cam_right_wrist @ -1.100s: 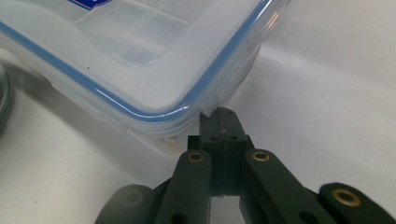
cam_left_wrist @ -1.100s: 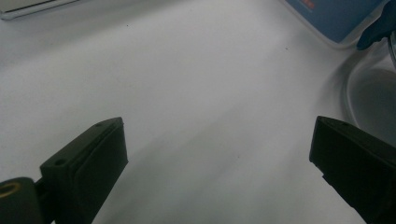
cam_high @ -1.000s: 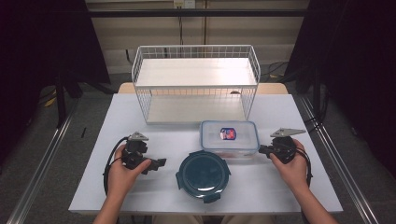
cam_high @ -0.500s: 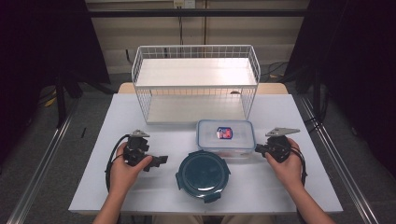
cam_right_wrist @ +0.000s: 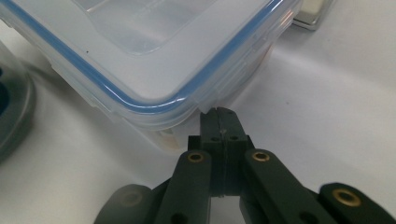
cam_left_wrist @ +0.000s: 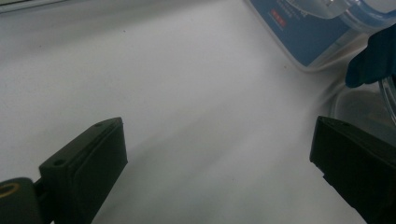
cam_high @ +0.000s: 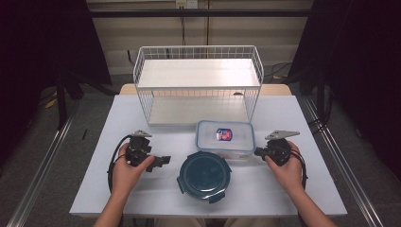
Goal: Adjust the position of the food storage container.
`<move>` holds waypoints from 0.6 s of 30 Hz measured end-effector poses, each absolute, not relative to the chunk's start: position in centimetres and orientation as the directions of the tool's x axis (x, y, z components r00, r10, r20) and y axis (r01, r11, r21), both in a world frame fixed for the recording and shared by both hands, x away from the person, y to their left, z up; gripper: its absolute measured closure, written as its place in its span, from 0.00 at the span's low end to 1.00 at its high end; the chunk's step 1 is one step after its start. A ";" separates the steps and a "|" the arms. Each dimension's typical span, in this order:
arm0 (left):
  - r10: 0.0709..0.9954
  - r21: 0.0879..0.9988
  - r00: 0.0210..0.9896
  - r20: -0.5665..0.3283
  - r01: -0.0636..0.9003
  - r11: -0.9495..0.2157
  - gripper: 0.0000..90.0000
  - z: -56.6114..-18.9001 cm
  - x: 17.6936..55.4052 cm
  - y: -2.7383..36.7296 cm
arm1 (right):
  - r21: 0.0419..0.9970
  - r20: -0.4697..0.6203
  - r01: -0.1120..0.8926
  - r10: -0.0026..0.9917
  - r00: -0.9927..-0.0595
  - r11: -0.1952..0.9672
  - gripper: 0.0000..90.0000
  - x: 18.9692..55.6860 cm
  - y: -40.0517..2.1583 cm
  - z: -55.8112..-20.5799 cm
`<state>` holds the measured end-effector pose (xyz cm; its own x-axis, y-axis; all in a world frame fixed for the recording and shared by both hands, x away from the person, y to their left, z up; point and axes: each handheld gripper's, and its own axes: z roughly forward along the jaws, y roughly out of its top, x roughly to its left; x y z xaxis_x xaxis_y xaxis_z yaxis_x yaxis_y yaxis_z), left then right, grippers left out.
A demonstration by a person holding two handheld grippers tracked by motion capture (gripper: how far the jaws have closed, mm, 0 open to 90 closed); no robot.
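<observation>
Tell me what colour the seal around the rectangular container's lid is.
Blue, on the clear rectangular container; the right gripper view shows it best.

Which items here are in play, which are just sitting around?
In play: rectangular clear container, right gripper with shut jaws at its corner, left gripper with open jaws.
Sitting around: round dark-lidded container, white wire basket.

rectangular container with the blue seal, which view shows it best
The high view: the whole rectangular container sits between the wire basket and round container. The right gripper view shows one corner, with the shut right gripper at its rim. The left gripper view catches an edge.
</observation>
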<state>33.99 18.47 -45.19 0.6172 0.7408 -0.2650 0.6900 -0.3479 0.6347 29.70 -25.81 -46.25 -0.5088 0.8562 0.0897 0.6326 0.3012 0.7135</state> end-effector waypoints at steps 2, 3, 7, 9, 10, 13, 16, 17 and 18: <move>0.739 0.639 0.618 -0.267 0.688 -0.344 0.04 -45.1 34.2 18.2 | 0.715 0.089 0.629 0.852 -0.516 0.306 1.00 29.8 -25.4 -46.3; 0.738 0.638 0.615 -0.277 0.692 -0.337 0.04 -45.0 34.3 18.1 | 0.719 0.083 0.623 0.851 -0.519 0.309 1.00 29.9 -25.3 -46.3; 0.735 0.641 0.613 -0.290 0.695 -0.327 0.04 -44.9 34.6 17.6 | 0.716 0.096 0.627 0.847 -0.523 0.306 1.00 30.1 -25.2 -46.4; 0.738 0.638 0.606 -0.295 0.700 -0.320 0.03 -44.8 34.9 17.4 | 0.728 0.105 0.621 0.847 -0.520 0.291 1.00 30.2 -25.4 -46.4; 0.733 0.635 0.613 -0.294 0.699 -0.329 0.03 -44.7 34.9 17.4 | 0.728 0.098 0.621 0.853 -0.513 0.291 0.96 30.2 -25.4 -46.4; 0.728 0.645 0.616 -0.300 0.694 -0.321 0.03 -44.5 35.0 17.1 | 0.734 0.103 0.622 0.860 -0.500 0.273 0.92 30.2 -25.9 -46.1; 0.727 0.642 0.617 -0.301 0.695 -0.324 0.03 -44.3 35.1 17.1 | 0.737 0.108 0.627 0.871 -0.480 0.254 0.89 30.2 -26.5 -45.9; 0.726 0.641 0.616 -0.305 0.697 -0.322 0.03 -44.2 35.2 17.0 | 0.738 0.115 0.630 0.874 -0.471 0.242 0.88 30.2 -26.7 -45.8; 0.727 0.644 0.612 -0.312 0.699 -0.313 0.03 -44.1 35.2 17.0 | 0.740 0.130 0.633 0.875 -0.465 0.227 0.85 30.1 -27.0 -45.7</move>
